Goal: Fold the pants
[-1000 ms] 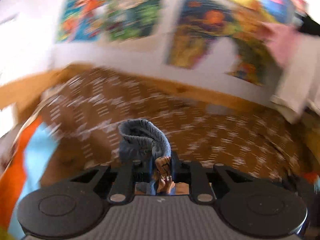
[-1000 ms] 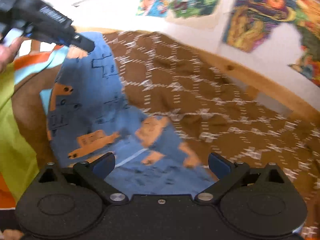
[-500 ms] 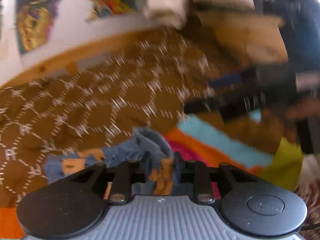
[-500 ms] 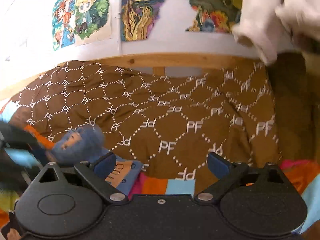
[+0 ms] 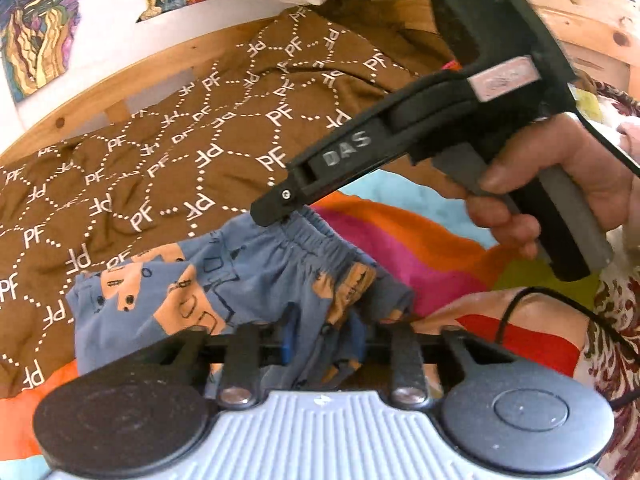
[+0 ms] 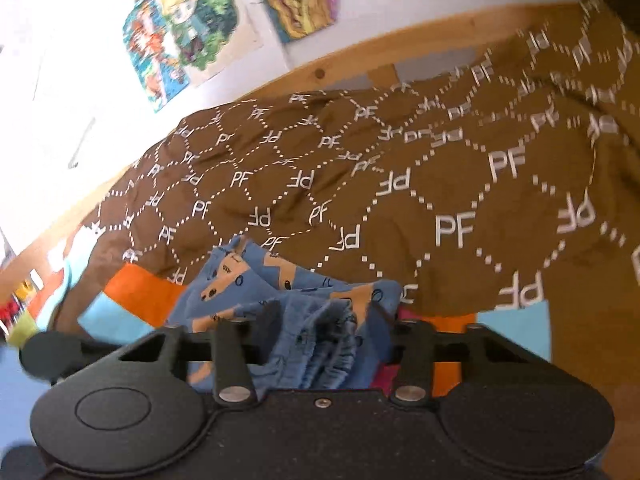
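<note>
Both claws on one waistband: left claw (image 5: 322, 344) clenched on the bunched blue pants (image 5: 224, 284), right claw (image 6: 320, 344) just closed on them, legs trailing across the bed (image 5: 168, 160) toward its wooden far edge.

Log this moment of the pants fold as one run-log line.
step: gripping waistband | left hand-held gripper: shut on blue pants | right hand-held gripper: just closed on blue pants | surface: brown blanket
</note>
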The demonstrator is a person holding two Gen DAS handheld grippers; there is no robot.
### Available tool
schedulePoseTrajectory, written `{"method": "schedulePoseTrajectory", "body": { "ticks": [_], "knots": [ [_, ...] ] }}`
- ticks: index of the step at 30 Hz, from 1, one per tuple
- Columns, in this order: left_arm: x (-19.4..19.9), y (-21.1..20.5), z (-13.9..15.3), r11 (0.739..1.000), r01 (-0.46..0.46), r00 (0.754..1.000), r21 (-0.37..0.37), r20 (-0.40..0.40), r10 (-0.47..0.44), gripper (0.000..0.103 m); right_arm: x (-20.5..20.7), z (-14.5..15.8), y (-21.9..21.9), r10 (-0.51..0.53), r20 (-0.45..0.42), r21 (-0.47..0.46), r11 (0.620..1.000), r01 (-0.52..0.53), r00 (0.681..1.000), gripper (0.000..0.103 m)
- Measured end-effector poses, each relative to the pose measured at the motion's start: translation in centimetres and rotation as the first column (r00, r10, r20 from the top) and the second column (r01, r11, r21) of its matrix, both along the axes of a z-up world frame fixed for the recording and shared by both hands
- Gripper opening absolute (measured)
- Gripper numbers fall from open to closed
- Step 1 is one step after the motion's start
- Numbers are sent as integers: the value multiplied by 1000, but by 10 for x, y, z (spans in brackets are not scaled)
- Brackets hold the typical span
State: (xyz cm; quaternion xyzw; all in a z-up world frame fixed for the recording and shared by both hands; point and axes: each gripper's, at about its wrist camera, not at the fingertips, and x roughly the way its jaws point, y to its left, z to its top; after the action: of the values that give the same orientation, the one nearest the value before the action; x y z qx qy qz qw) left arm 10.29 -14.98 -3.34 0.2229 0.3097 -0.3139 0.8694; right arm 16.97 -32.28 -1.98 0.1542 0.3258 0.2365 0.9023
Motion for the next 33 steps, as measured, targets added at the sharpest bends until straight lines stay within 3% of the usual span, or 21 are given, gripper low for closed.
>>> {"method": "schedulePoseTrajectory", "body": {
  "ticks": [4, 8, 12, 14, 15, 17, 18, 20, 21, 22, 24, 28, 30, 33],
  "knots": [
    [-3, -1, 3, 1000, 4, 1000, -6, 12, -4, 9, -2, -1, -7, -21, -16, 18, 1000, 21, 1000, 13],
    [-10, -1, 10, 999, 23, 999, -23, 35, -22, 9, -9, 13, -15, -44, 4, 12, 999, 44, 999, 12],
    [-7, -5, 3, 999, 31, 1000, -23, -3, -31, 9, -9, 8, -13, -52, -21, -24, 998, 51, 998, 12],
    [-3, -5, -6, 999, 42, 999, -3, -30, -42, 15, -7, 1, -8, -50, -43, -76, 996, 47, 998, 12],
    [-3, -4, -9, 999, 38, 999, -7, -32, -38, 16, -7, -2, -7, -50, -40, -100, 994, 46, 998, 14],
    [-5, 4, -5, 998, 35, 998, -46, -55, -37, 35, -12, -8, -5, -61, -22, -145, 988, 57, 998, 22],
    [-6, 11, 1, 996, 32, 997, -79, -70, -37, 51, -16, -9, -6, -77, -10, -151, 986, 75, 997, 29],
    [-11, 32, 16, 987, -12, 999, -162, -38, 6, 55, -24, -6, -7, -103, 16, -168, 980, 105, 995, 39],
    [-12, 43, 23, 981, -49, 999, -188, -9, 48, 60, -31, -2, -6, -121, 50, -193, 973, 129, 991, 51],
    [-11, 53, 28, 974, -98, 994, -204, 19, 104, 72, -36, 1, -4, -136, 84, -214, 965, 151, 987, 69],
    [0, 72, 34, 938, -270, 953, -219, 77, 293, 92, -49, 9, 4, -167, 176, -257, 944, 209, 970, 84],
    [44, 89, 19, 807, -559, 814, -187, 61, 578, 94, -61, 15, 38, -231, 310, -346, 876, 336, 922, 102],
    [62, 89, 3, 772, -610, 781, -177, 32, 624, 94, -62, 11, 60, -198, 349, -409, 847, 339, 916, 102],
    [78, 81, -17, 750, -652, 750, -109, 48, 659, 95, -60, -4, 91, -90, 382, -552, 776, 305, 920, 101]
  ]
}}
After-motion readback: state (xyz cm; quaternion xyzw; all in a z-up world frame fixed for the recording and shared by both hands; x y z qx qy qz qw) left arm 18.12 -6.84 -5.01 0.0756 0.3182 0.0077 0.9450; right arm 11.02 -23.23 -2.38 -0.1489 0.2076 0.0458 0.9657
